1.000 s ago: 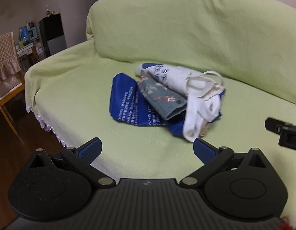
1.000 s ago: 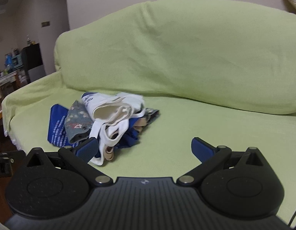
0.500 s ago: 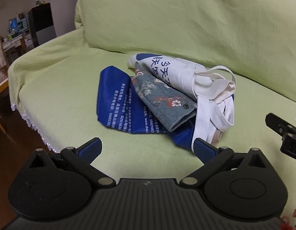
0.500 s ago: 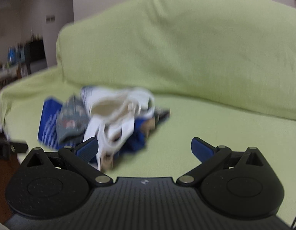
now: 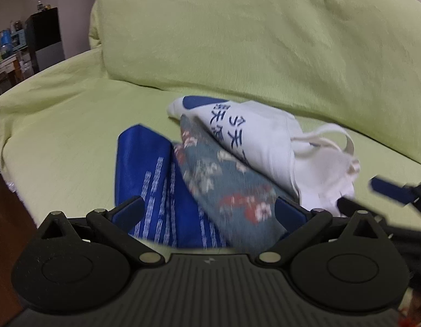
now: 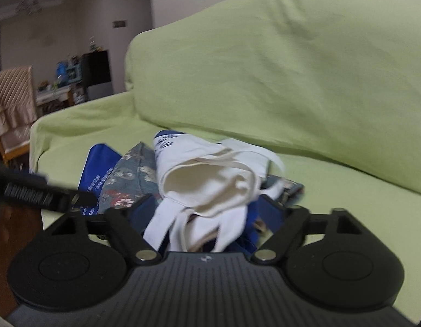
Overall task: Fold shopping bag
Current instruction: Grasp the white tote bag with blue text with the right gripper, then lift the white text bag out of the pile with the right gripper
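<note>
A green-covered sofa [image 5: 265, 54] carries a heap of bags. The right tool [image 6: 210, 212] is closing around the white bag's handles [image 6: 183, 223], seemingly not yet pinching; the left tool [image 5: 210, 212] hangs released. Next: lift that white shopping bag [image 5: 259, 136] clear.

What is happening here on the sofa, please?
A person holds a two-finger gripper in each hand over a pile of bags on a green-covered sofa. The pile has a white tote bag on top, a floral bag and a blue bag below. The right gripper is closing around the white bag's straps, which hang between its fingers, not yet pinched. The left gripper is open over the floral and blue bags. Nothing is folded yet.
</note>
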The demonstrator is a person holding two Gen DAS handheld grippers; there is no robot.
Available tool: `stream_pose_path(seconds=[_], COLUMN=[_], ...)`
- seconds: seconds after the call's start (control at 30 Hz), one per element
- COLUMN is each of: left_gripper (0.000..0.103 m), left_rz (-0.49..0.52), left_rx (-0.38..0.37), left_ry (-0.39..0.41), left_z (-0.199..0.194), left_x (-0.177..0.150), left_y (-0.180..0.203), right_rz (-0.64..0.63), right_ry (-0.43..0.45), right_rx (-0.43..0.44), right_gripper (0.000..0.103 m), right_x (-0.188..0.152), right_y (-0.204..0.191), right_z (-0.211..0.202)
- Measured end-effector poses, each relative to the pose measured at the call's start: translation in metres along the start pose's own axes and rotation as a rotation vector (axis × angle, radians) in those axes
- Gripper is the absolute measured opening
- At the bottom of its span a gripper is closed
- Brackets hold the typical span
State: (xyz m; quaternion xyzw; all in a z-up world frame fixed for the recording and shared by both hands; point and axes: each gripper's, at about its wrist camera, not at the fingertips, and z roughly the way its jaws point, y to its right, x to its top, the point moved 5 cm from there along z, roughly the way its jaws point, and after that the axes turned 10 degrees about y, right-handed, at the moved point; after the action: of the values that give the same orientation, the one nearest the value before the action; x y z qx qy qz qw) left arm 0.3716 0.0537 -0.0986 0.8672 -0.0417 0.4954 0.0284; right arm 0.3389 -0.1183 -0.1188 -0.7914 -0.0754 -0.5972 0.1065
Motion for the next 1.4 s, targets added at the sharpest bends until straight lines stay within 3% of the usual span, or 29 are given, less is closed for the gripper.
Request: stream_pose_path(seconds=[0.1, 0.4, 0.43, 0.47, 0.57, 0.8, 0.9, 1.0, 1.1, 1.2, 1.3, 1.37, 1.4], left_gripper=[0.102, 0.102, 0.102, 0.102, 0.102, 0.102, 0.102, 0.102, 0.102, 0.102, 0.102, 0.102, 0.102], left_rz=[-0.016, -0.062, -0.059, -0.055, -0.041, -0.029, -0.013, 0.005, 0.027, 0.06, 0.104, 0.137, 0.157], left_rx=[-0.02, -0.009, -0.007, -0.008, -0.012, -0.08, -0.124, -0.182, -0.243, -0.299, -0.346, -0.368, -0.372], left_ry=[0.0, -0.037, -0.04, -0.04, -0.029, 0.009, 0.015, 0.004, -0.039, -0.107, -0.164, -0.183, -0.181], left_z=[0.01, 0.02, 0.02, 0.018, 0.01, -0.019, -0.035, -0.051, -0.06, -0.061, -0.065, -0.07, -0.073], left_x=[0.006, 0.0, 0.0, 0.0, 0.003, 0.01, 0.006, -0.005, -0.025, -0.049, -0.074, -0.086, -0.088], left_y=[-0.004, -0.014, -0.014, -0.014, -0.01, 0.019, 0.038, 0.059, 0.083, 0.113, 0.141, 0.154, 0.158], right_rz=[-0.057, -0.136, -0.137, -0.134, -0.129, -0.148, -0.189, -0.306, -0.406, -0.423, -0.293, -0.211, -0.188], right_ry=[-0.005, -0.035, -0.039, -0.037, -0.01, 0.176, 0.247, 0.267, 0.17, -0.053, -0.213, -0.254, -0.253], right_rx=[0.033, 0.101, 0.1, 0.103, 0.106, -0.046, -0.089, -0.093, -0.105, -0.165, -0.275, -0.319, -0.328], right_gripper=[0.04, 0.037, 0.03, 0.014, 0.006, 0.005, 0.005, 0.005, 0.005, 0.007, 0.008, 0.009, 0.022], right_x=[-0.004, -0.013, -0.014, -0.013, -0.007, 0.046, 0.066, 0.059, 0.027, -0.021, -0.064, -0.08, -0.083], right_y=[-0.012, -0.044, -0.045, -0.044, -0.037, 0.023, 0.054, 0.079, 0.103, 0.131, 0.157, 0.165, 0.165], right_z=[0.015, 0.071, 0.077, 0.08, 0.079, 0.018, -0.029, -0.095, -0.16, -0.211, -0.252, -0.274, -0.283])
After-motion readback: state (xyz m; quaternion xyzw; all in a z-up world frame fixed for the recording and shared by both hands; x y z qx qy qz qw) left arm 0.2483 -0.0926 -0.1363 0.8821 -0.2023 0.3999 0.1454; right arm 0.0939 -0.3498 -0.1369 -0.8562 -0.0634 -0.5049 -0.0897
